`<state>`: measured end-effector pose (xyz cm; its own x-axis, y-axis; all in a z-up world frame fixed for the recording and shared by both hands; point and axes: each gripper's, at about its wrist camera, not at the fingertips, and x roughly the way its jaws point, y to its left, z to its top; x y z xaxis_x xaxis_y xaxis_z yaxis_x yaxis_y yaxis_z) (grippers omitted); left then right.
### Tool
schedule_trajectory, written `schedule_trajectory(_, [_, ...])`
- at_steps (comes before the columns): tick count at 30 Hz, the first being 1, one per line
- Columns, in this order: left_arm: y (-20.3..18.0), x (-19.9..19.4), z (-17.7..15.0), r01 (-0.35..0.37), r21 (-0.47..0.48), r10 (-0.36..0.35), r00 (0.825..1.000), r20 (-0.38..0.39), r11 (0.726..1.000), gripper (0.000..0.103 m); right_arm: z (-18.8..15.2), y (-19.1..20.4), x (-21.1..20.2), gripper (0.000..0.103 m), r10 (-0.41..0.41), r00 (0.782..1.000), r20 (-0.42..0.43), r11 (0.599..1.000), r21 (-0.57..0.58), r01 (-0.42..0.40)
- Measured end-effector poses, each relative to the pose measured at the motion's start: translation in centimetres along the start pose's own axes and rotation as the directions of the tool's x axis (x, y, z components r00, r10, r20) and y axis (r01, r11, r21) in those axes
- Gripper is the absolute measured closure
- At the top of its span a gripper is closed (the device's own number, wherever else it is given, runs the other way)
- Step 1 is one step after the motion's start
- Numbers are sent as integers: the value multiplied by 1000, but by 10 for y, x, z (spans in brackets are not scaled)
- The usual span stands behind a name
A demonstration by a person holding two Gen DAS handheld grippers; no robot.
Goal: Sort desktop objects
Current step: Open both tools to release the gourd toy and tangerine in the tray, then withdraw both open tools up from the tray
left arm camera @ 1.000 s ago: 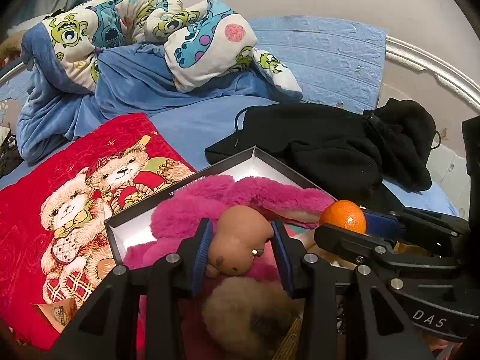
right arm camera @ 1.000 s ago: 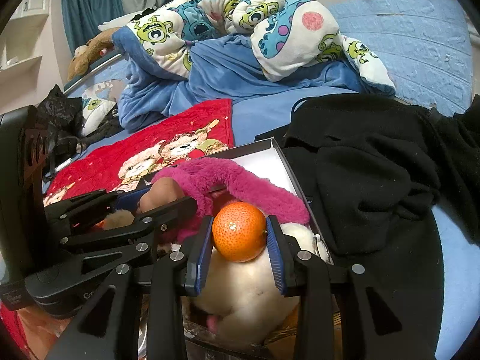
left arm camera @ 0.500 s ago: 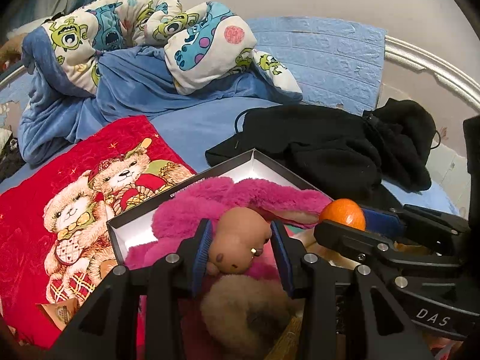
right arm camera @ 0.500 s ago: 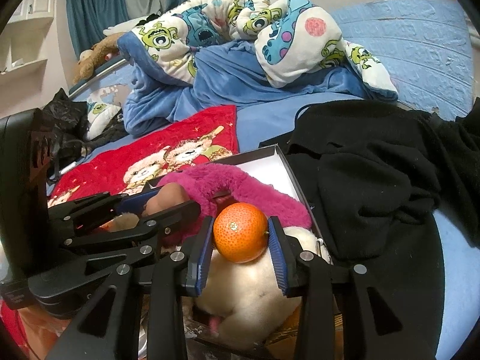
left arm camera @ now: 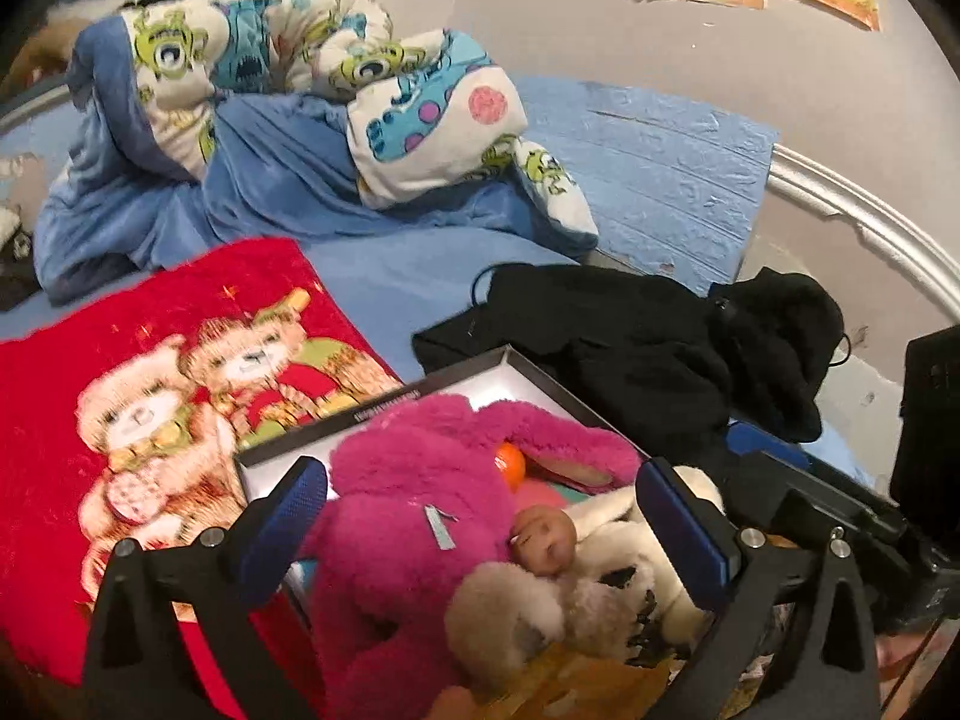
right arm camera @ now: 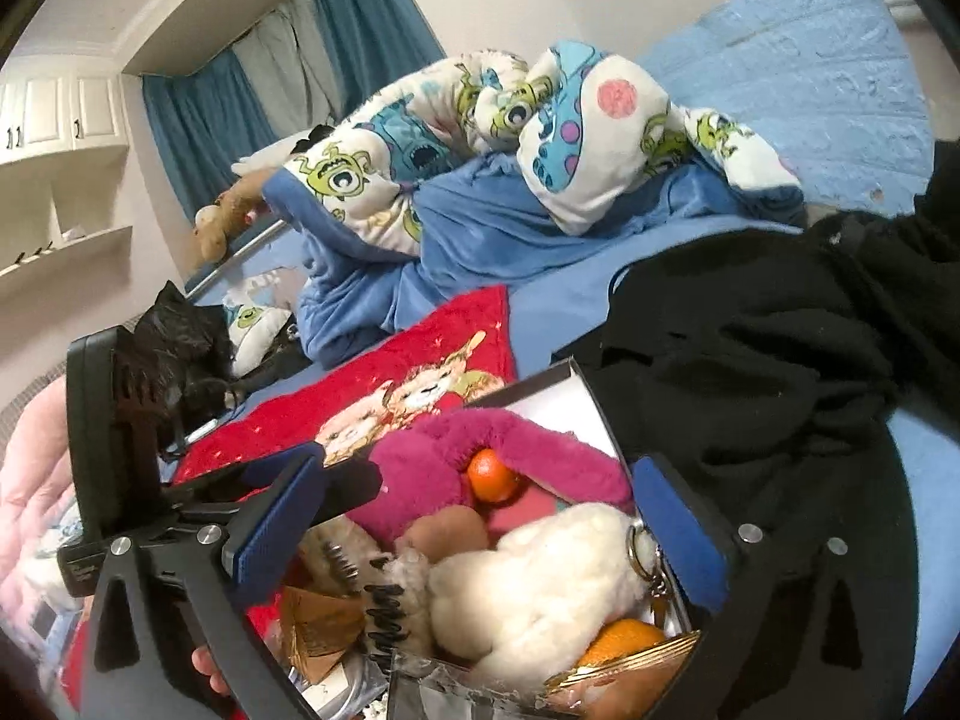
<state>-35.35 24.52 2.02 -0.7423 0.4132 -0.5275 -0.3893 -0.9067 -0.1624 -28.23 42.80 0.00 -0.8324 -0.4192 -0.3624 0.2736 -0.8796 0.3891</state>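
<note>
both sets of jaws let go, toys and fruit now loose in the box

since a second ago the small brown doll head (left arm camera: 543,540) has left the left gripper (left arm camera: 486,516) and lies on the heap, between the bright pink plush toy (left arm camera: 414,498) and the cream fluffy plush toy (left arm camera: 624,552). the round orange tangerine (right arm camera: 493,475) has left the right gripper (right arm camera: 474,522) and sits wedged in a fold of the pink plush. both pairs of jaws have just been opening and now stand as wide as they go, pads touching nothing and holding nothing. all of this rests in the shallow black box with a white inside (left arm camera: 510,372), which lies on the bed beside a red pillow printed with bears (left arm camera: 150,396) and against a heap of black clothing (left arm camera: 630,348).

risks, as i judge them: the box is piled high and soft, so the doll head could roll off the plush and over the rim if either gripper brushes the heap while pulling away. the tangerine is only pinched by a plush fold; a nudge to the pink toy may free it. the two grippers are close together, the left one's body just beside the right one's left finger, and could knock each other.

both grippers point forward and somewhat downward over the near end of the box, the left tipped more steeply. part of a hand (right arm camera: 30,480) shows at the left edge of the right view.
</note>
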Motion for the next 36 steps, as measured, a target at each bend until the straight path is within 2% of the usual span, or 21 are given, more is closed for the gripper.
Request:
schedule_trajectory(8, [2, -4, 2, -14, 9, 13, 1000, 20, 1000, 0, 0, 3, 0, 0, -8, 1000, -8, 1000, -15, 8])
schedule_trajectory(15, [-4, -13, 5, -14, 32, 12, 999, 37, 999, 0, 5, 11, -9, 0, -54, 999, 5, 997, -55, 54])
schedule_trajectory(18, [-7, -27, 9, -42, 46, 40, 997, 59, 998, 0, 10, 17, -17, 0, -63, 998, 16, 996, -63, 64])
schedule_trajectory(23, [-13, -66, 19, -83, 67, 76, 992, 106, 994, 0, 20, 46, -37, 0, -125, 991, 36, 983, -131, 129])
schedule_trajectory(26, [-19, -102, 23, -129, 91, 113, 981, 158, 987, 0, 23, 71, -56, 0, -179, 982, 54, 966, -179, 186])
schedule_trajectory(29, [-19, -140, 16, -181, 74, 165, 970, 180, 981, 0, 21, 103, -75, 0, -219, 973, 70, 941, -247, 229])
schedule_trajectory(33, [-9, -190, -11, -204, 37, 194, 963, 189, 978, 0, -8, 153, -102, 0, -296, 946, 131, 888, -328, 323])
schedule_trajectory(36, [3, -223, -36, -222, 4, 217, 958, 187, 975, 0, -34, 174, -113, 0, -306, 940, 149, 887, -315, 338])
